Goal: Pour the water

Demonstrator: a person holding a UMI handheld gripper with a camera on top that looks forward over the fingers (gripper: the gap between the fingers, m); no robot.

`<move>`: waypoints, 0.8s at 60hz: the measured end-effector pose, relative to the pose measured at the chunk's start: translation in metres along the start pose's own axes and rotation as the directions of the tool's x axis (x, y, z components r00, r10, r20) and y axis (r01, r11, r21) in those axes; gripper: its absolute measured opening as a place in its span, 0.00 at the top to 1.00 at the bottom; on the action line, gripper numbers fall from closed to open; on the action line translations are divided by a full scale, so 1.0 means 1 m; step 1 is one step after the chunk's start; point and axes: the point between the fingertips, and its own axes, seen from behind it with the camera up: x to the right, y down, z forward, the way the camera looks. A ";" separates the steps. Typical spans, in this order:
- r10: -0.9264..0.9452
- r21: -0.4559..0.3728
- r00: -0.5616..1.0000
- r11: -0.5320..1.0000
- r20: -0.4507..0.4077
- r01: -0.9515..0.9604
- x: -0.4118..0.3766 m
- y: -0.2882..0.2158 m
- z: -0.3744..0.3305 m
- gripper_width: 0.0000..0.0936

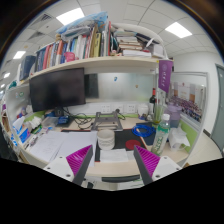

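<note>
The gripper [107, 168] is spread wide and grasps nothing; its two fingers, each with a purple pad [70, 160], flank bare worktop [45, 148].

Just ahead of the fingers, at twelve o'clock from their midpoint, stands a small pale container [105, 139]. It reads as a cup or a short stack of cups, though the view is too coarse to be sure. Its long axis is upright, mouth toward the ceiling, and it rests on the worktop, apart from both fingers. If it is a disposable cup, I judge it light, thin-walled and easy to crush or tip. A gentle hold around the middle of the wall, below the rim, would suit it.

At about two o'clock from the cup, near the worktop's far right side, stands a clear bottle with a green label [160, 136]. It too is upright, neck at the top. It seems the likelier water source. A part-filled bottle would be heavier, smooth and somewhat slippery, with walls that give under pressure. Taking it at mid-body should keep it steady for tilting.

A dark monitor [56, 88] stands at ten o'clock from the cup, under a shelf of books [75, 50].
</note>
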 end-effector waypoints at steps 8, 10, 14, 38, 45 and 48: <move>0.042 -0.048 0.993 0.998 -0.109 -0.048 0.064 0.007 0.016 0.09; 0.051 -0.045 0.989 0.997 -0.137 -0.057 0.083 0.012 0.018 0.09; 0.054 -0.040 0.980 0.997 -0.190 -0.063 0.126 0.017 0.038 0.10; -0.053 -0.021 0.985 0.999 -0.162 0.050 0.206 0.026 0.150 0.11; -0.030 0.013 0.990 0.999 -0.136 0.032 0.211 0.025 0.172 0.28; -0.021 0.011 0.992 1.000 -0.127 0.023 0.214 0.028 0.179 0.33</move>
